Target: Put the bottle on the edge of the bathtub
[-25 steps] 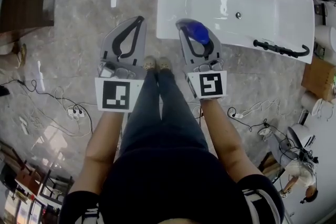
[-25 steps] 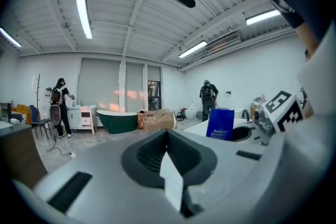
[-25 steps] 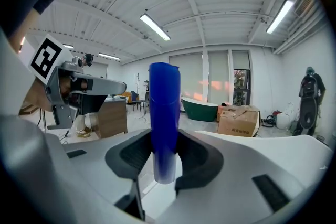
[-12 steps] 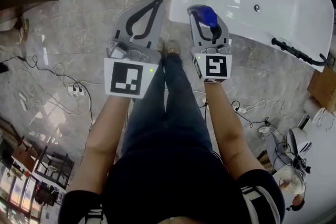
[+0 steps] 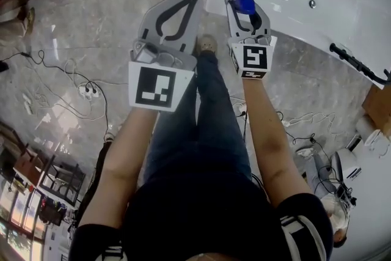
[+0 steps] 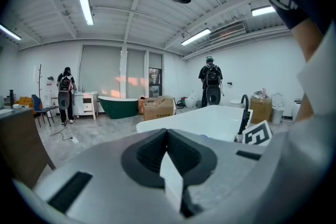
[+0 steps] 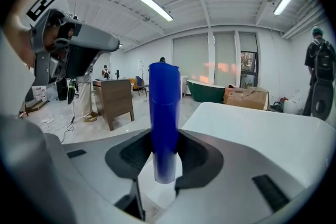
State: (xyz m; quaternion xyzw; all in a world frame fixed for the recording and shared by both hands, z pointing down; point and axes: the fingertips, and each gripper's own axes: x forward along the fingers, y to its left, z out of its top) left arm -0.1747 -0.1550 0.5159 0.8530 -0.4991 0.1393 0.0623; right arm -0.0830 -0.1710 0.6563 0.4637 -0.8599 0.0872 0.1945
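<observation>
Standing upright between the jaws of the right gripper (image 5: 245, 10), the blue bottle (image 7: 164, 113) was clamped at its lower part, the jaws spread wide around it with the pads against its sides. In the head view it sat over the near left corner of the white bathtub (image 5: 293, 27). In the right gripper view the tub's broad white rim stretched away just beyond and to the right. Compared with 1 second earlier, the right gripper looked smaller and farther from the head camera, so it had been lowered toward the rim, with the same grip. The bottle probably had not yet touched the edge, so setting it down and letting go remained. The left gripper (image 6: 168, 134), jaws together and holding nothing, hung alongside over the marble floor (image 5: 91, 21).
</observation>
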